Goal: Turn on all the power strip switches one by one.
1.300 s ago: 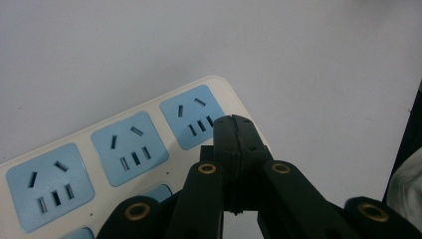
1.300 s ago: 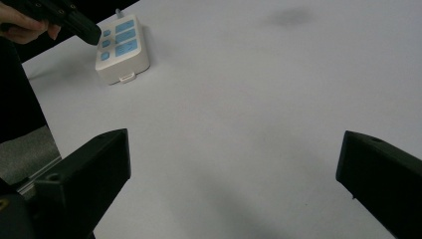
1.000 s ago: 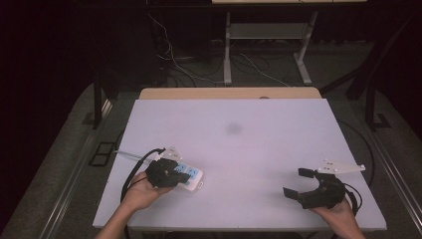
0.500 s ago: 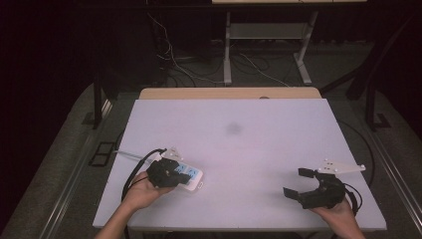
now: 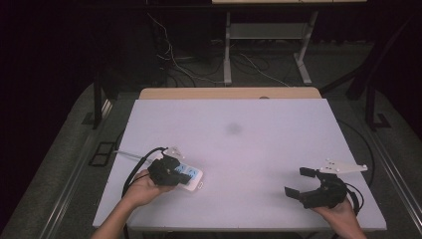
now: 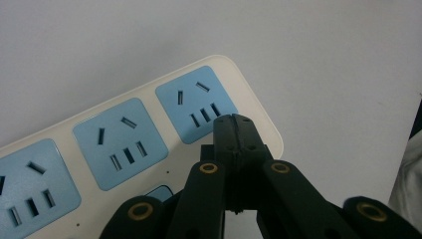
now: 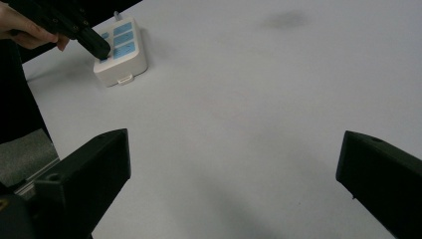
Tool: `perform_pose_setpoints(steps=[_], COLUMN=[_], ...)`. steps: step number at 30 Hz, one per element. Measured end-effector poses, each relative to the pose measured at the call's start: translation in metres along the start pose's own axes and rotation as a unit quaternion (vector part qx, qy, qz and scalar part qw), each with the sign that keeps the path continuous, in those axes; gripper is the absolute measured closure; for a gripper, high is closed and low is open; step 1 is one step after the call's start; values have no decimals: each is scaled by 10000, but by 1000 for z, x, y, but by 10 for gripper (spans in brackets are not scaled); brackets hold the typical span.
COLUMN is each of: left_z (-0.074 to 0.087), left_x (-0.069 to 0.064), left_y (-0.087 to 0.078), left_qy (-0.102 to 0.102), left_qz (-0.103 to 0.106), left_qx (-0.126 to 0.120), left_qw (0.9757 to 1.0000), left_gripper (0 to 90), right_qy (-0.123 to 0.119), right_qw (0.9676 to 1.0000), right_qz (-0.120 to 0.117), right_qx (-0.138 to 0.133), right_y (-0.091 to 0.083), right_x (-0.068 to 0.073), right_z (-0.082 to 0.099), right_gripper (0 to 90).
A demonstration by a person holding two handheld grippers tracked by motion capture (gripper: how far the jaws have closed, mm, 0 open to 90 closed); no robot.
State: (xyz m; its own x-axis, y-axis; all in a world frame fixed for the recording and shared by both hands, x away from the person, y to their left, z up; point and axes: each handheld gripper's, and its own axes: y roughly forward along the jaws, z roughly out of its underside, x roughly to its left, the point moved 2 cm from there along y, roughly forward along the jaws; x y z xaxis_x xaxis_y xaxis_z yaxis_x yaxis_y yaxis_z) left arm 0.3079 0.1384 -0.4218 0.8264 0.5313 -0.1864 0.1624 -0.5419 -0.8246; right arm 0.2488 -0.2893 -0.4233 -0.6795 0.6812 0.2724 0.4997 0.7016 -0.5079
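Note:
A white power strip (image 5: pixel 193 176) with blue sockets lies near the table's front left. In the left gripper view the strip (image 6: pixel 124 134) shows three blue sockets. My left gripper (image 5: pixel 178 174) is shut, and its joined tips (image 6: pixel 234 122) sit over the strip's end socket with nothing between them. In the right gripper view the left gripper (image 7: pixel 99 49) presses down on the strip (image 7: pixel 127 62). My right gripper (image 5: pixel 298 181) rests open at the front right, and its jaws (image 7: pixel 234 169) stand wide apart over bare table.
The white table top (image 5: pixel 239 144) has a faint dark smudge (image 5: pixel 234 128) near its middle. A black cable (image 5: pixel 142 167) loops from the left gripper by the table's left edge. Behind the table are a wooden ledge (image 5: pixel 229 93), floor cables and a metal stand.

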Motion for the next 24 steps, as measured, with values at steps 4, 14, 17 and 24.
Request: perform_pose_setpoints(steps=[4, 14, 17, 24], left_z=[1, -1, -1, -6], left_x=[0, -2, -2, -9], left_y=[0, -2, -1, 0], left_qy=[-34, -14, -5, 129], left_qz=[1, -61, -84, -39], left_qx=[-53, -75, -58, 6], left_qw=[10000, 10000, 9999, 9999], left_gripper=[900, 900, 900, 900], right_qy=[4, 17, 9, 26], right_qw=[10000, 10000, 10000, 10000], right_qz=[13, 21, 23, 26], right_qx=[-8, 13, 1, -4], right_y=[-1, 1, 1, 0], right_x=[-1, -1, -1, -2], right_z=[0, 0, 0, 0], right_gripper=[6, 6, 6, 6])
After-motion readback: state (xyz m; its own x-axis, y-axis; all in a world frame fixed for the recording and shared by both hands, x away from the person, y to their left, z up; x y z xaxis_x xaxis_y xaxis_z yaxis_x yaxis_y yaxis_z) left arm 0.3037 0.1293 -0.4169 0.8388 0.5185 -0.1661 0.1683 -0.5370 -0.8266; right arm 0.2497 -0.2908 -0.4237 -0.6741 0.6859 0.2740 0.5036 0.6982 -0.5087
